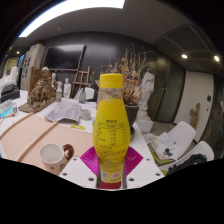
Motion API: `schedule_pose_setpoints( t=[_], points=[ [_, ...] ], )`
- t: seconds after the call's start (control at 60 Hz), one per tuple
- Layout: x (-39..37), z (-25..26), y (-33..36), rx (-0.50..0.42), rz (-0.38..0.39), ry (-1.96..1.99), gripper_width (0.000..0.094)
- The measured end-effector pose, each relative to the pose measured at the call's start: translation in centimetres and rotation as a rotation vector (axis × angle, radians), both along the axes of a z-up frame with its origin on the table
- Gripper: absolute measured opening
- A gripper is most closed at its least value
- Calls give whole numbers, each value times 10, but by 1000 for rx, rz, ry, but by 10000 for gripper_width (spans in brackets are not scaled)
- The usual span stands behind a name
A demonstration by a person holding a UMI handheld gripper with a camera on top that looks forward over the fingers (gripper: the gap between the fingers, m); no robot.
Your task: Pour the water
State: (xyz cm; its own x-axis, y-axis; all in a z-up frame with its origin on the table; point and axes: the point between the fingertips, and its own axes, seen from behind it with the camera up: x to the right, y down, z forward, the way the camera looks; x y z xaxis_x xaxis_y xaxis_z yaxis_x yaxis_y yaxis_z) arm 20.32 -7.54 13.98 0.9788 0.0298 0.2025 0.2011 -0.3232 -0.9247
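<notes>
Gripping bottle | gripper clamped | cup left, near table edge

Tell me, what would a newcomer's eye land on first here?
First the tall yellow bottle with its yellow cap, upright between the fingers of the hand-held gripper, whose pink pads flank its base. Next, the white cup with a brown handle, on the pale table to the bottle's left. Behind stands a white statue.
</notes>
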Motion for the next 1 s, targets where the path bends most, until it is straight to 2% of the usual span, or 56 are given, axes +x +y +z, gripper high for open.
schedule_pose_setpoints(
  t=[0.117, 0.367, 0.4, 0.533, 0.6, 0.633, 0.7, 0.85, 1.0],
  points=[
    [2, -35, 4, -23, 18, 118, 287],
    [18, -89, 8, -66, -4, 220, 306],
    [18, -85, 9, -35, 3, 226, 319],
    [17, -84, 8, -18, 12, 220, 431],
    [20, -87, 6, -47, -6, 234, 500],
    [21, -90, 4, -71, -19, 241, 592],
    [21, -89, -4, -108, -43, 252, 871],
    [11, -69, -46, -187, -109, 255, 859],
    [-17, -27, -114, -234, -189, 247, 860]
  ],
)
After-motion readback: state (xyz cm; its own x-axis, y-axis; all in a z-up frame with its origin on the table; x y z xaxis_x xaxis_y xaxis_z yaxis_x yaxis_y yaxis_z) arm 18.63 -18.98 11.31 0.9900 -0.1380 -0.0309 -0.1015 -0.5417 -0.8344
